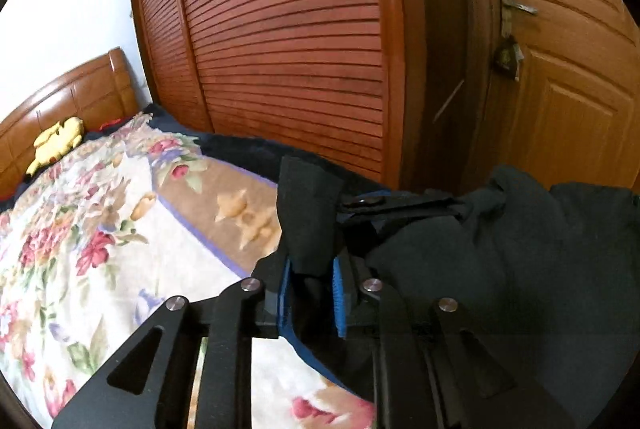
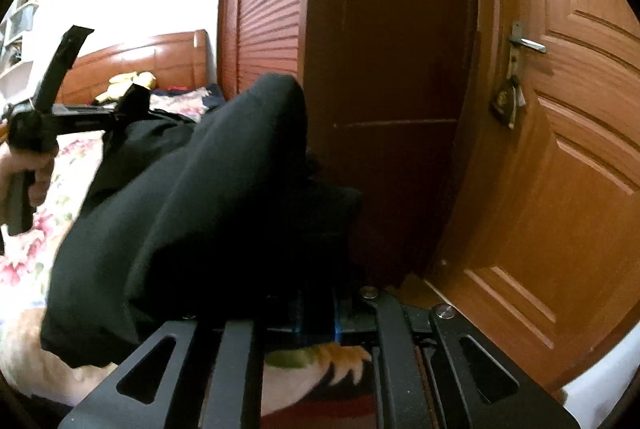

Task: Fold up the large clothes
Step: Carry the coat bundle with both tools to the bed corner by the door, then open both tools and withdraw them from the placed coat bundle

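Observation:
A large black garment [image 1: 500,249] is held up over the bed between my two grippers. In the left wrist view, my left gripper [image 1: 313,289] has a bunched edge of the cloth standing up between its blue pads [image 1: 286,293], which press on it. One of the right gripper's black fingers [image 1: 400,207] shows just beyond, buried in the same cloth. In the right wrist view the garment [image 2: 200,209] drapes over my right gripper [image 2: 316,321], which is shut on a fold and mostly hidden. At far left a hand [image 2: 20,169] holds the left gripper [image 2: 134,101], with cloth in its tips.
The bed's floral cover [image 1: 100,229] lies below and to the left. A yellow plush toy [image 1: 56,145] sits by the wooden headboard [image 1: 80,97]. A louvred wardrobe [image 1: 280,29] stands close ahead. To its right is a wooden door [image 1: 580,89] with keys hanging from its lock [image 1: 508,57].

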A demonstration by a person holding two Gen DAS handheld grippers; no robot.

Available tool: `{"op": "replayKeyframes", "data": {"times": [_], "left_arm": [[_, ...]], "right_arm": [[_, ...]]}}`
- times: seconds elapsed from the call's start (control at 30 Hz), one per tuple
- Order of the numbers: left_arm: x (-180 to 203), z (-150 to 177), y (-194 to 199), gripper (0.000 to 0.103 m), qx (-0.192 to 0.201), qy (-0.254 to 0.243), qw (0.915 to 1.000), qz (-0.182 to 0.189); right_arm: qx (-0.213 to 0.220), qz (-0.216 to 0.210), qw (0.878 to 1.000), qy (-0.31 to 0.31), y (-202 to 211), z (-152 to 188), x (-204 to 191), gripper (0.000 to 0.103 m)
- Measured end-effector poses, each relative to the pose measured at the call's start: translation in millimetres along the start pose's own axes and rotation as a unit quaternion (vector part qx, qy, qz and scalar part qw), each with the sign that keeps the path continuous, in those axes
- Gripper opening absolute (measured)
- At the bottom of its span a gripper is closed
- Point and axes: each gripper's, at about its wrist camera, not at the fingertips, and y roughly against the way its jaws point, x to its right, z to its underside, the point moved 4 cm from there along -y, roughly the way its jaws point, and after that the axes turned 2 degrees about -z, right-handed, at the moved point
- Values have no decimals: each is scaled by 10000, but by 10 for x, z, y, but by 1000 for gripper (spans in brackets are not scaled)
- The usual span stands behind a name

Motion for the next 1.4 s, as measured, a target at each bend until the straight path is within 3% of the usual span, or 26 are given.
{"op": "replayKeyframes", "data": {"times": [0.07,0.1,0.17,0.23,0.27,0.5,0.57,0.7,0.83,0.93,1.07,1.13,1.23,1.4], "left_arm": [[16,62,26,35,36,-103,9999,-55],[20,90,41,37,14,-99,9999,-40],[39,164,98,56,8,-136,9998,147],[59,235,130,77,18,-158,9993,337],[70,251,155,82,67,-137,9992,371],[225,602,449,90,208,32,9966,797],[282,714,542,95,187,23,9957,909],[305,904,752,97,286,7,9942,1039],[309,1107,1023,97,323,-5,9933,1110],[270,1203,1232,97,394,12,9936,1062],[197,1287,1466,98,603,-118,9950,792],[150,1331,1583,103,660,-95,9951,725],[93,1404,1681,103,713,-104,9955,617],[8,1535,1786,103,683,33,9956,635]], "right_arm": [[37,103,9999,-99,23,-40,36,18],[107,146,9997,-135,56,-61,53,24],[247,192,9994,-170,134,-71,47,35],[376,301,9988,-129,269,-86,19,54],[454,369,9983,-54,353,-115,-13,56],[1084,479,9929,85,966,-346,-268,64],[1139,260,9930,185,1050,-407,-414,64],[1112,-260,9925,430,1092,-511,-756,64],[833,-548,9944,338,893,-601,-783,64],[503,-384,9975,330,698,-558,-679,64],[-398,-439,9982,99,217,-486,-450,64],[-354,-313,9989,-37,177,-427,-321,65],[-240,-388,9984,-330,215,-416,-214,67],[-201,-230,9991,-308,381,-249,-216,67]]}}
